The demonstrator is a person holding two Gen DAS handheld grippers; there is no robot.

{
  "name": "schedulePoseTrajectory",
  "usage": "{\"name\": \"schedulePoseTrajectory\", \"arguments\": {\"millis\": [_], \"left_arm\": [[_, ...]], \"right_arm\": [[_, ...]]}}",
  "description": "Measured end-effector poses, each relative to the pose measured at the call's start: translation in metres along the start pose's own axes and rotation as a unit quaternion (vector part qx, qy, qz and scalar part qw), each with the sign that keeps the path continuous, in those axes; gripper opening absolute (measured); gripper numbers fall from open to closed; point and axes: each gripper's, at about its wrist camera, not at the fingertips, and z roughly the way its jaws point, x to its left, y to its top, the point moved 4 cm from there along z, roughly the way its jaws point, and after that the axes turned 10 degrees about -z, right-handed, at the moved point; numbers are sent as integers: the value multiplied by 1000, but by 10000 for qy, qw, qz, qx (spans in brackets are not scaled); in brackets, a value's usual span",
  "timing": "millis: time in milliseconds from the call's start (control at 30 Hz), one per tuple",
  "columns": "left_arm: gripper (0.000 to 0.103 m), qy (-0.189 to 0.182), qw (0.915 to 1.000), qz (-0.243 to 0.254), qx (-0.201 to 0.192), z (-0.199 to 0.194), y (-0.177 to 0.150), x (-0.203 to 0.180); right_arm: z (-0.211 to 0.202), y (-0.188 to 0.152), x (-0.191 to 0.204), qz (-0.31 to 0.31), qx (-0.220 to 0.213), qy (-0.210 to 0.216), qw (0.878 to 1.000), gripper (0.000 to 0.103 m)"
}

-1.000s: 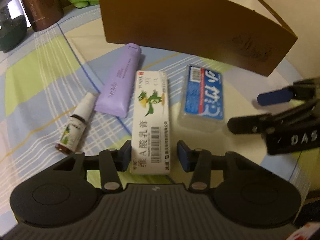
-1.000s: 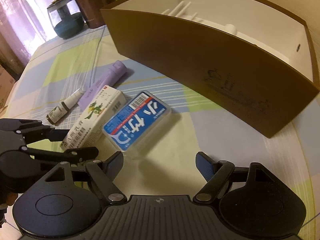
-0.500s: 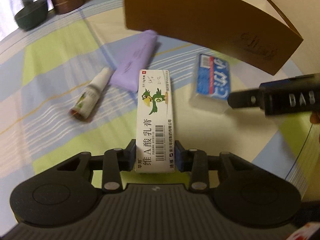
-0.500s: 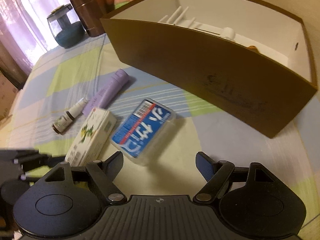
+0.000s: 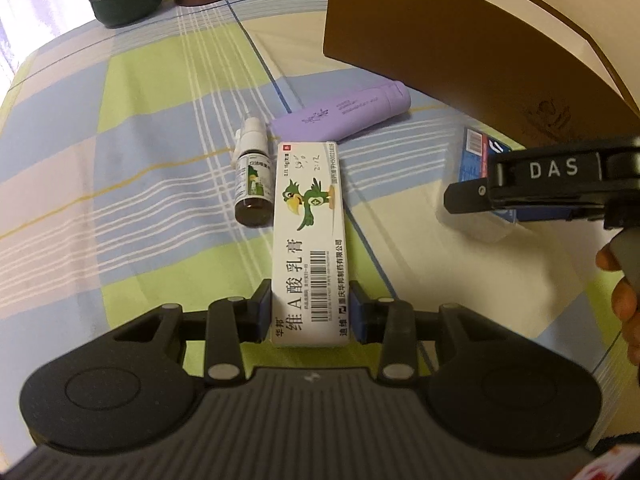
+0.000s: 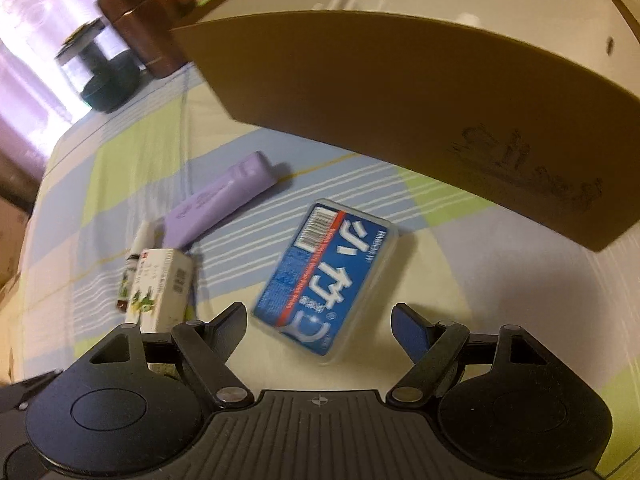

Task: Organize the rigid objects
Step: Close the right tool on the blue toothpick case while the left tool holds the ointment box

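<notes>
My left tool (image 5: 310,312) clamps one white ointment box (image 5: 308,248); my right tool (image 6: 318,322) hangs spread over one blue case (image 6: 326,276). One dropper bottle (image 5: 251,178) and one purple tube (image 5: 340,117) lie beyond on the checked cloth (image 5: 140,168). Farthest, one brown bin (image 6: 400,92) holds white items too blurred to identify.

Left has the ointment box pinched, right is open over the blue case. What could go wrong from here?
1. The left gripper holds the white ointment box only at its near end, so the long free end may sag or twist in the lift.
2. The small spray bottle lies right beside the box; swinging the box could knock or roll it.
3. The right gripper is open close to the blue plastic case; closing off-centre may push it away.
</notes>
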Motion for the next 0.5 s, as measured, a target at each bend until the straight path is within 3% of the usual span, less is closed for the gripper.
{"name": "schedulePoseTrajectory", "arguments": {"millis": [100, 200, 500], "left_arm": [[33, -22, 10000, 11, 38, 2, 2, -3], [34, -55, 10000, 4, 64, 5, 5, -7], [38, -80, 9998, 117, 107, 22, 18, -26]], "right_arm": [[-1, 0, -9, -35, 54, -136, 9999, 75], [-6, -2, -14, -307, 69, -160, 9994, 62], [-5, 3, -12, -1112, -6, -297, 9934, 67]]}}
